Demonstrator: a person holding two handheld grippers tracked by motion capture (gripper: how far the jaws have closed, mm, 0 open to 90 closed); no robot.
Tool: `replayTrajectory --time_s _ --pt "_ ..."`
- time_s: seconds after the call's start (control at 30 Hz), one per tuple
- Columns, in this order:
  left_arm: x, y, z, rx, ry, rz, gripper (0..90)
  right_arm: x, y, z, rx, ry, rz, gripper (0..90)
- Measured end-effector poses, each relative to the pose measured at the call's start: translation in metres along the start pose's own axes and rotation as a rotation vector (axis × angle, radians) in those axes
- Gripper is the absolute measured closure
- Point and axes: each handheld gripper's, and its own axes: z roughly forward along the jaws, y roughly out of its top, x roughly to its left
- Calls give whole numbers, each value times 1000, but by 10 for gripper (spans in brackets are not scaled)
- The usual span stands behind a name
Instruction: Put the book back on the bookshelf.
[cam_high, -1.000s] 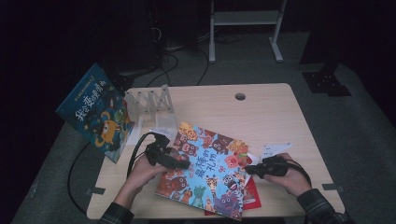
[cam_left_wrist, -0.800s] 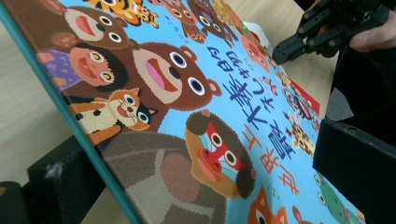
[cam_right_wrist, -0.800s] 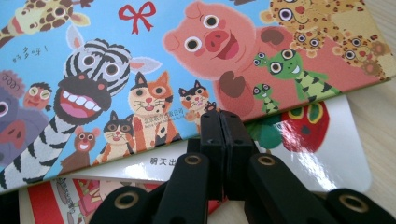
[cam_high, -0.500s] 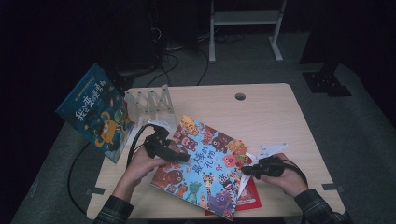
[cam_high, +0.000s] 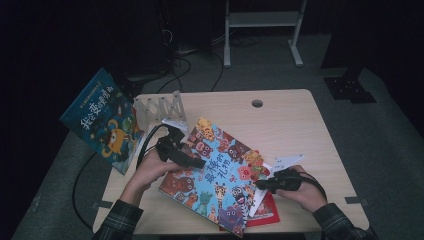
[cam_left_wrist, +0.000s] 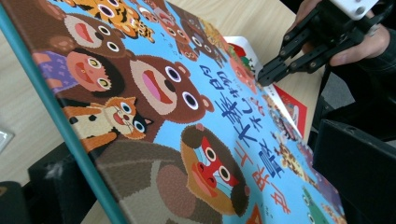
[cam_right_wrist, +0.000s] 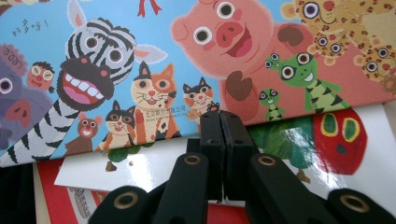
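Dark room, pale wooden table (cam_high: 295, 130) w/ cable hole, metal frame on floor behind. On table: clear slotted book rack (cam_high: 159, 107) at back left, blue monster book (cam_high: 102, 121) leaning off left edge. Animal picture book (cam_high: 217, 172) at front centre, tilted, lying over a white caterpillar book (cam_right_wrist: 299, 154) and a red book (cam_high: 265, 215). Left gripper (cam_high: 187, 159) clamped on animal book's spine-side edge, lifting it a bit. Right gripper (cam_high: 260, 185) w/ jaws pressed together, nothing between, tips just at book's right edge. Book prob. thin, stiffish, light, glossy cover so slippery; best taken at spine edge, deep bite, supported from far side vs sag.
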Motion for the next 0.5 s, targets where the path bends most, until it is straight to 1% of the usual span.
replayTrajectory --time_s 0.03,0.13,0.23,0.3,0.33,0.4,0.5 --pt "-1 3 -2 4 1 5 15 1 0 0 2 1 0 875" --pt "-3 9 -6 16 -16 18 50 2 1 1 4 -2 -1 874" --pt "-6 15 -7 44 -5 20 52 3 1 1 4 -6 2 872" --pt "-7 18 -9 53 3 16 63 4 2 2 3 4 6 838" --pt "-6 19 -10 57 2 17 74 5 2 3 1 9 9 824" --pt "-7 22 -14 48 -1 12 96 8 3 4 3 12 -1 821" --pt "-9 28 -17 60 -4 14 120 10 5 6 2 12 -9 827"
